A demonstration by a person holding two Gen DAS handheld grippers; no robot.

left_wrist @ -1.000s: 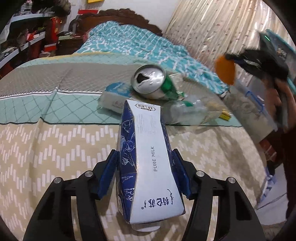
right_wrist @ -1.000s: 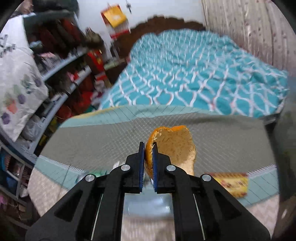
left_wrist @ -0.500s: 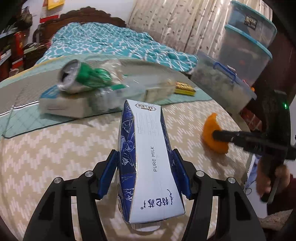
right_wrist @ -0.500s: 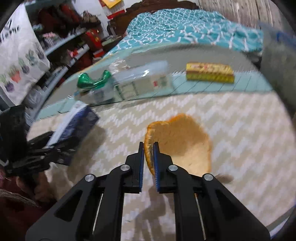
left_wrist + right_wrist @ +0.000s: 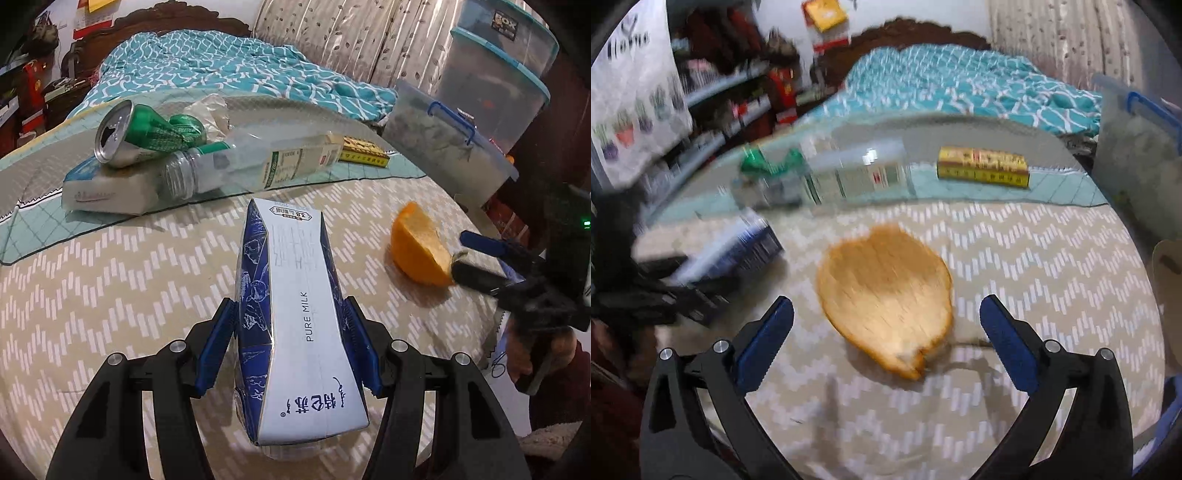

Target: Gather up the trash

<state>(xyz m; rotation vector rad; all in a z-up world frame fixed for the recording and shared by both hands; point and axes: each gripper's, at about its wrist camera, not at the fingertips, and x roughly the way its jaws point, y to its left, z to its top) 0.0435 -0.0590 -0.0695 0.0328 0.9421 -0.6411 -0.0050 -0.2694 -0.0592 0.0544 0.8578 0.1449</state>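
Note:
A blue and white "PURE MILK" carton (image 5: pixel 295 314) is clamped lengthwise in my left gripper (image 5: pixel 290 304), above the zigzag tablecloth (image 5: pixel 129 277). In the right wrist view the same carton (image 5: pixel 738 251) shows blurred at the left. An orange peel (image 5: pixel 886 295) lies on the cloth between the fingers of my right gripper (image 5: pixel 886 302); the jaws are opening wide and the pads stand clear of it. From the left wrist view the peel (image 5: pixel 417 251) sits to the right of the carton, with the right gripper (image 5: pixel 461 251) at its near edge.
At the table's back lie a crushed green can (image 5: pixel 129 136), a clear plastic bottle (image 5: pixel 258 162), a white pack (image 5: pixel 107 188) and a yellow box (image 5: pixel 982 166). A lidded plastic bin (image 5: pixel 443 147) and stacked tubs (image 5: pixel 498 74) stand on the right. A bed (image 5: pixel 221 66) is behind.
My right gripper came down to the table with the orange peel and its jaws spread, leaving the peel on the cloth. The left gripper swung right, still holding the carton.

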